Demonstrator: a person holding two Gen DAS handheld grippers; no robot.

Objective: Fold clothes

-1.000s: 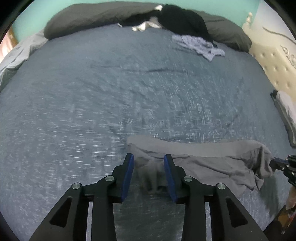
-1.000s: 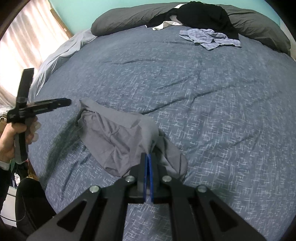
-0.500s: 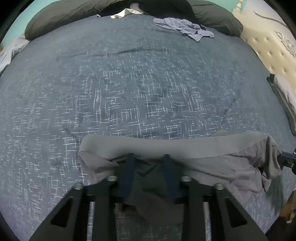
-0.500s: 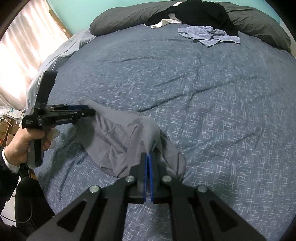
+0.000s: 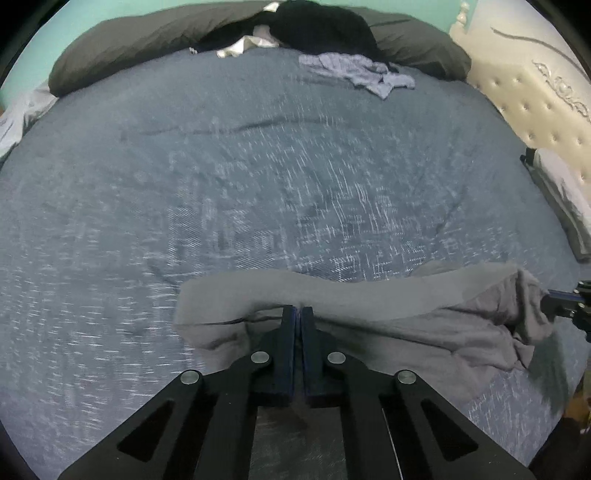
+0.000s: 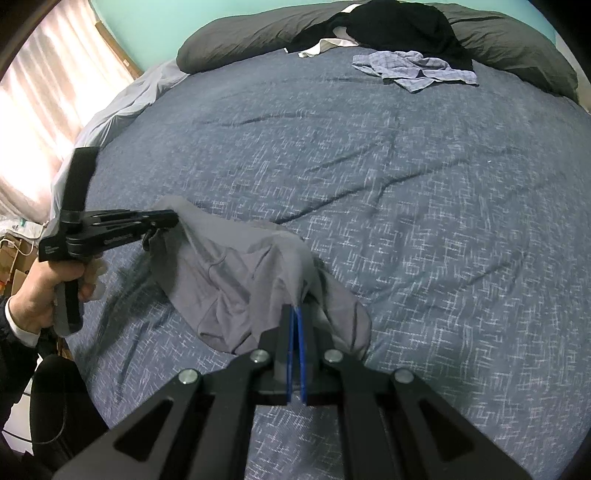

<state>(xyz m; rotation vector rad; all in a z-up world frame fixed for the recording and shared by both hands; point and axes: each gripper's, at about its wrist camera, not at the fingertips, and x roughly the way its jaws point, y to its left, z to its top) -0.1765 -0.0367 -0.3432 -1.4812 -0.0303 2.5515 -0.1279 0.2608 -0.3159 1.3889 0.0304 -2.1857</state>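
A crumpled grey garment lies at the near edge of the blue bed. In the right wrist view the grey garment stretches between both grippers. My left gripper is shut on the garment's left part near its waistband edge; it also shows in the right wrist view, pinching the garment's far left corner. My right gripper is shut on the garment's right end, and its tip shows at the right edge of the left wrist view. The cloth between them is lifted a little.
The blue patterned bedspread covers the bed. A light blue checked garment and a black clothes pile lie by the dark pillows at the far end. A cream tufted headboard stands at the right.
My left gripper was open above the garment's left end, then came down on it and has shut on the cloth. My right gripper has stayed shut on the other end.
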